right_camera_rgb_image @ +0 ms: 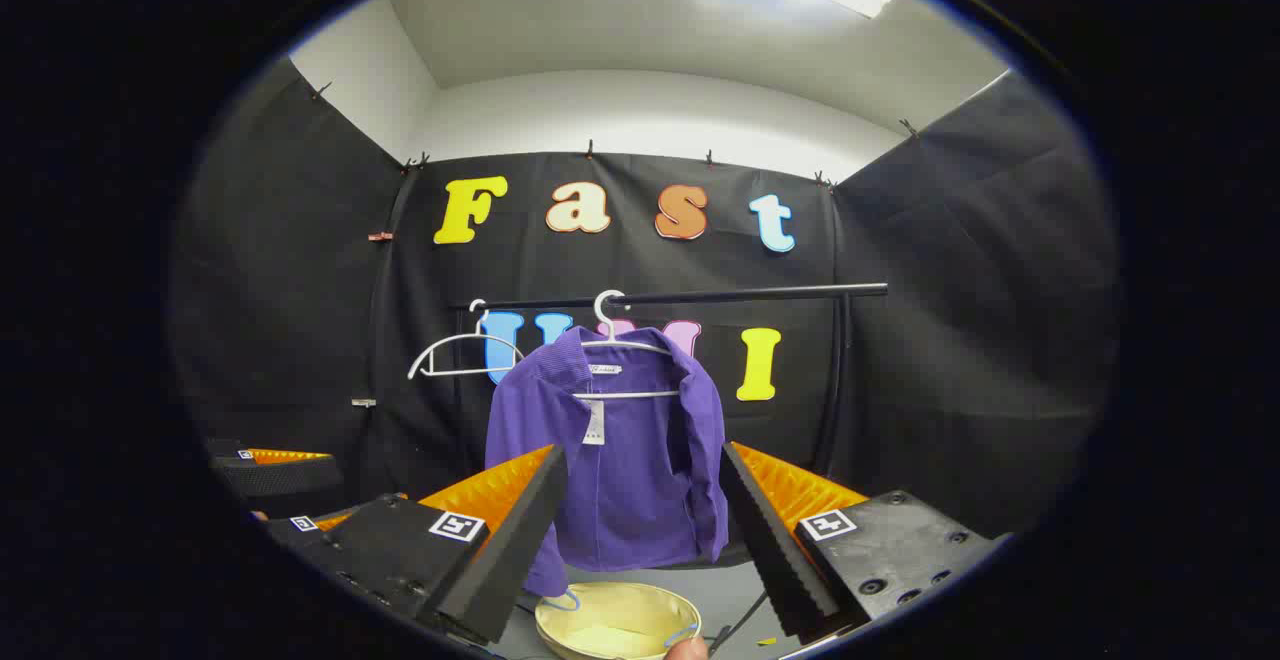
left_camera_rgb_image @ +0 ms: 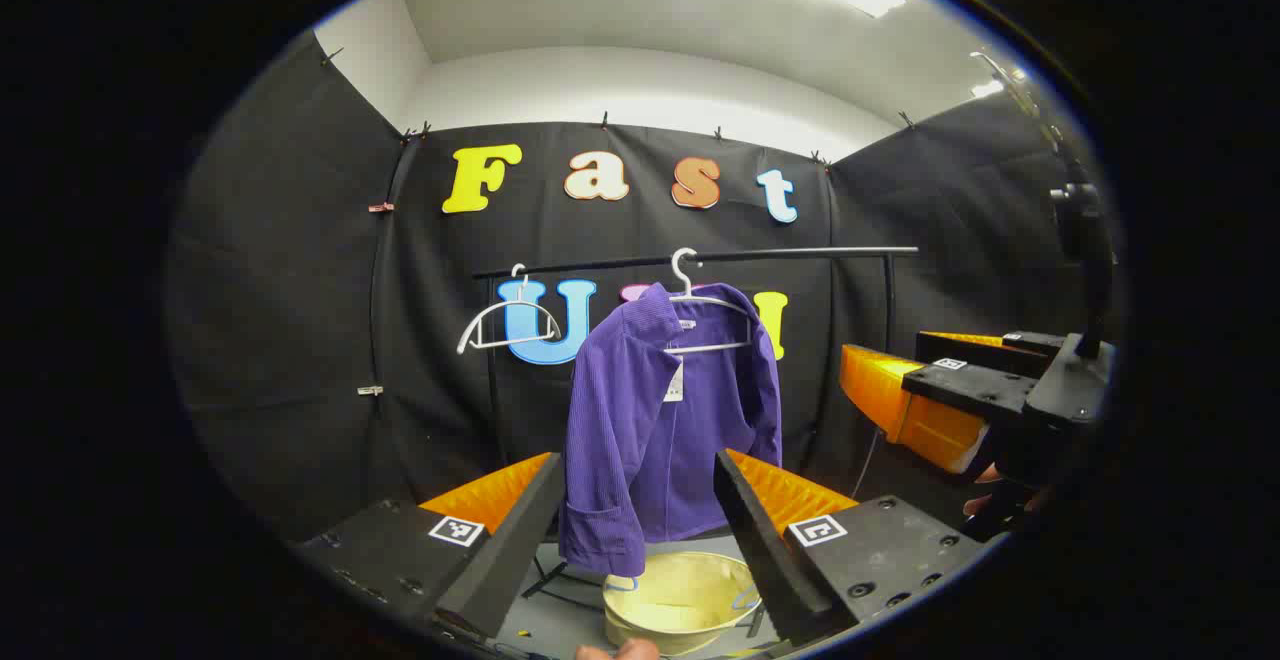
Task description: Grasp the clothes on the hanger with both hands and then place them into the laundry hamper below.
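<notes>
Left gripper (left_camera_rgb_image: 640,500) jaws apart, purple shirt (left_camera_rgb_image: 660,410) beyond, hamper (left_camera_rgb_image: 680,600) below

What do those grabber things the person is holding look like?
Each hand-held gripper has two long wedge-shaped fingers with ribbed, saw-toothed inner faces. The left hand-held gripper and the right hand-held gripper both sit on black blocky bodies with screw holes, and each side carries a small square black-and-white marker. A black post stands up on the right one, seen from the left gripper view.
</notes>
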Demonstrator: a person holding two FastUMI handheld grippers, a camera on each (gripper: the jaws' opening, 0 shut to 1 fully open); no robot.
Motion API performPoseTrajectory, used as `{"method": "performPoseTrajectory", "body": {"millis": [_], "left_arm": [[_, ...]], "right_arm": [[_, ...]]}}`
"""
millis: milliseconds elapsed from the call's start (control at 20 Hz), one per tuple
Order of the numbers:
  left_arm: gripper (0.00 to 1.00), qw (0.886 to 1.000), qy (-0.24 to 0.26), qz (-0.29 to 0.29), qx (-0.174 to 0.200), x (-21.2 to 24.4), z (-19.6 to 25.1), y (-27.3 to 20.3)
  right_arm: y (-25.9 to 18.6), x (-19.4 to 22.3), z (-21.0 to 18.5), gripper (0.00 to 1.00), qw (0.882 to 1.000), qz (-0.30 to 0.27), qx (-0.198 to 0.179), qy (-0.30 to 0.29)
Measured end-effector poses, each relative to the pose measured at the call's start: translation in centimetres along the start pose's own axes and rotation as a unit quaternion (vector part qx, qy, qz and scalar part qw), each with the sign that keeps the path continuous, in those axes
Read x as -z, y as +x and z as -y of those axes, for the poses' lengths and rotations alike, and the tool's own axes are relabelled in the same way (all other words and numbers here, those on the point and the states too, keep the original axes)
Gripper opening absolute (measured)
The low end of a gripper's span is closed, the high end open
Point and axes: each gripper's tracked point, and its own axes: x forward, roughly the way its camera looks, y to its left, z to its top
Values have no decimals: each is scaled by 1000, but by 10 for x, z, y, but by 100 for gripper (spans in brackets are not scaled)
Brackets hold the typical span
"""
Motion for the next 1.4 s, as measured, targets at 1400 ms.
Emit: {"method": "performPoseTrajectory", "body": {"millis": [1400], "left_arm": [[95, 999, 7, 35, -6, -16, 3, 15]], "right_arm": [[-5, -8, 17, 98, 999, 5, 35, 15]]}}
